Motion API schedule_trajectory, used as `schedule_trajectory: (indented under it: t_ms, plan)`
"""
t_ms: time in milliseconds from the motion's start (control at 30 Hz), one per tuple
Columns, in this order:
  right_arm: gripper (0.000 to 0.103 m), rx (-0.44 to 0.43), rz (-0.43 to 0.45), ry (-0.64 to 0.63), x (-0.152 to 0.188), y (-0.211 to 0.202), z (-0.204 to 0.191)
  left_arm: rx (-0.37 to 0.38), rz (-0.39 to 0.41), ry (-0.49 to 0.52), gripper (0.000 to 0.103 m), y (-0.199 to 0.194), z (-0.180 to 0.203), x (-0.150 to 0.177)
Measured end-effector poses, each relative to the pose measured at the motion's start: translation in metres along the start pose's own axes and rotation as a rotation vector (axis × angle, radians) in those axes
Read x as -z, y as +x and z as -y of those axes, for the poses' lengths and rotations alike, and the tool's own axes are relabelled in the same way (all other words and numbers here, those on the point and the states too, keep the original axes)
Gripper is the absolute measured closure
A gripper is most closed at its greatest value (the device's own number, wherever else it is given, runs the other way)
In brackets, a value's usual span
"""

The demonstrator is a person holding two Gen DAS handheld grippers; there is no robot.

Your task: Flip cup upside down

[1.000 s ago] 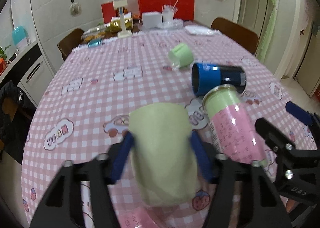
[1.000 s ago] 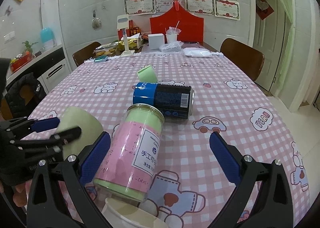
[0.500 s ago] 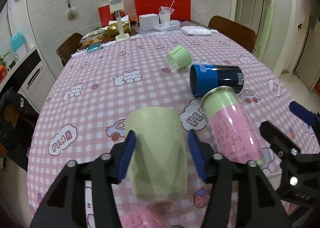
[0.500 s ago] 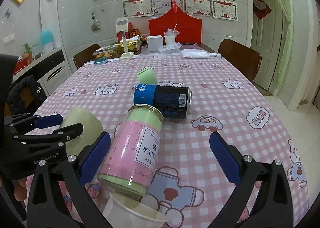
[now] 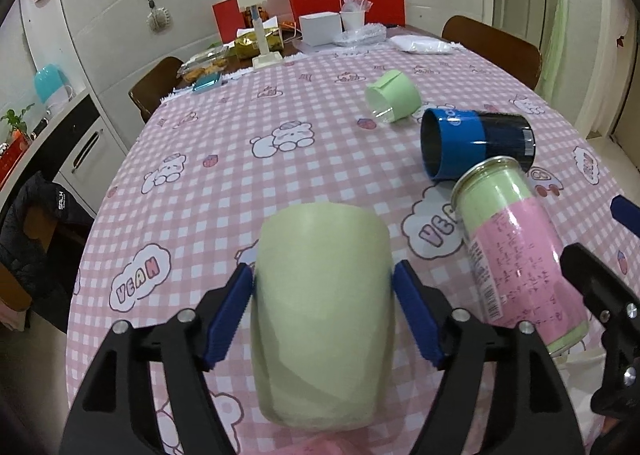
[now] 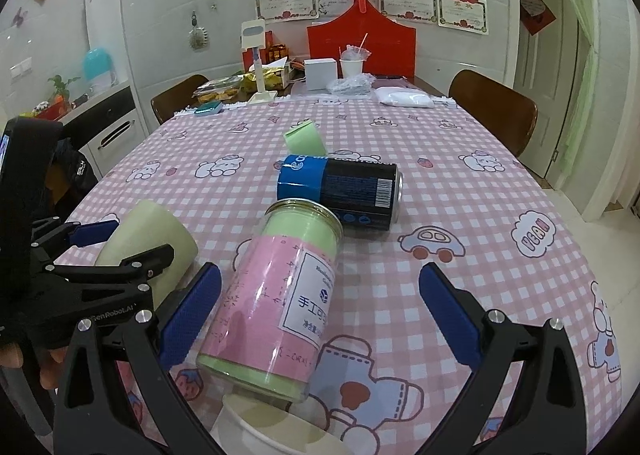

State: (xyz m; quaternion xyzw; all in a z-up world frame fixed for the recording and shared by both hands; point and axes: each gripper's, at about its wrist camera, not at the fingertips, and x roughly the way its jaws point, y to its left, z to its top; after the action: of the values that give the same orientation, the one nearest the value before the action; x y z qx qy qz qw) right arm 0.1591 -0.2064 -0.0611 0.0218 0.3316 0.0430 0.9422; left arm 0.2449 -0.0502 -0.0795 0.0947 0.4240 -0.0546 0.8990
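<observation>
My left gripper (image 5: pixel 322 307) is shut on a pale green cup (image 5: pixel 322 315), its blue pads pressing the cup's two sides. The cup's closed end points away from the camera and it is held above the pink checked tablecloth (image 5: pixel 208 183). In the right wrist view the same cup (image 6: pixel 154 239) is at the left, tilted, inside the left gripper's black fingers (image 6: pixel 132 267). My right gripper (image 6: pixel 316 315) is open and empty, with a pink and green jar (image 6: pixel 280 303) lying between its wide jaws.
The pink and green jar (image 5: pixel 516 255) lies on its side at the right. A blue and black can (image 5: pixel 476 143) lies beyond it, then a small green cup (image 5: pixel 394 101) on its side. A white cup rim (image 6: pixel 276 431) sits at the near edge. Boxes and chairs stand at the far end.
The left gripper has lifted and tilted the pale green cup, so its closed end now points further forward. The right gripper has stayed open over the jar.
</observation>
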Motion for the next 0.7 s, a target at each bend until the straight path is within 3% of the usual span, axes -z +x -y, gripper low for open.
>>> schedule_trajectory:
  t_ms: [200, 300, 467, 700]
  plan:
    - [0.008, -0.006, -0.008, -0.005, -0.001, 0.003, -0.002, 0.006, -0.088, 0.050, 0.026, 0.013, 0.002, -0.001]
    - [0.008, -0.012, -0.011, -0.008, -0.001, 0.005, -0.004, 0.025, -0.093, 0.001, 0.026, 0.014, -0.005, -0.002]
    - [0.008, -0.016, -0.016, -0.015, -0.001, 0.006, -0.008, 0.022, -0.082, 0.015, 0.027, 0.013, -0.004, 0.001]
    - [0.008, -0.015, -0.007, -0.019, -0.001, 0.002, -0.010, 0.074, -0.064, 0.004, 0.027, 0.007, -0.001, 0.001]
